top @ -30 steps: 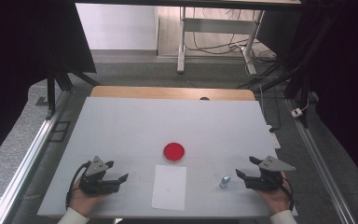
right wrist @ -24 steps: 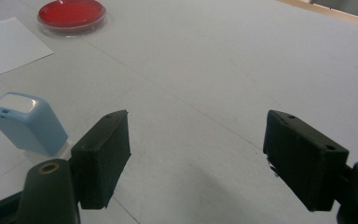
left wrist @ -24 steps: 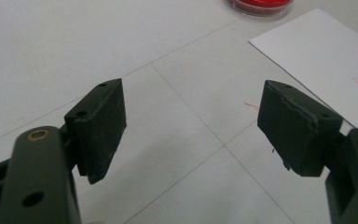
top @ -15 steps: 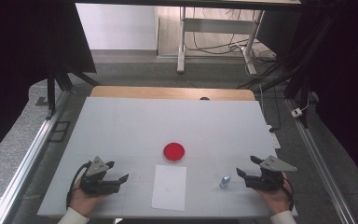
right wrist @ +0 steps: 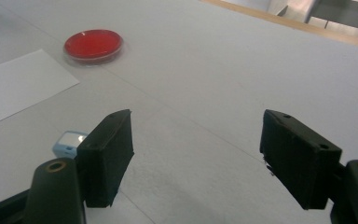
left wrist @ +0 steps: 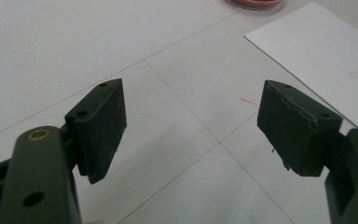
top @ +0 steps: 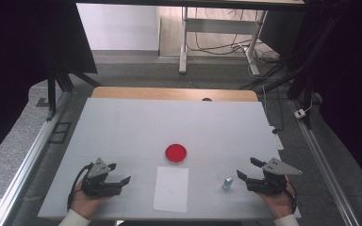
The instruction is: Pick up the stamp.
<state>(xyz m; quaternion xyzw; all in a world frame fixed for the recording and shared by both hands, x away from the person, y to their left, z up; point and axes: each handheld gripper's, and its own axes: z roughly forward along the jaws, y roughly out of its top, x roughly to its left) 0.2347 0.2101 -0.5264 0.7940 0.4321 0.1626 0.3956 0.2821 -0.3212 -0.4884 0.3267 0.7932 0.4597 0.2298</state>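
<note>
Both grippers rest at the near edge of the table (top: 122,122), jaws spread wide, nothing between them. Left gripper (top: 118,181) sits near-left; right gripper (top: 246,175) near-right.

Closest thing to the right gripper is a small silvery-blue block (top: 227,182), just left of its jaws and apart from them; in the right gripper view it peeks out beside the left jaw (right wrist: 69,142). Looks light, hard, prob. smooth w/ a shiny top, so it could skid or tip if nudged. Best bet: pinch across its two flat sides, low down, jaws square to it.

Sheet of paper (top: 171,188) lies near-centre: thin, floppy, hard to lift off a flat top. Red dish (top: 176,153) just beyond it: stiff, shallow, maybe brittle; take by the rim.
</note>
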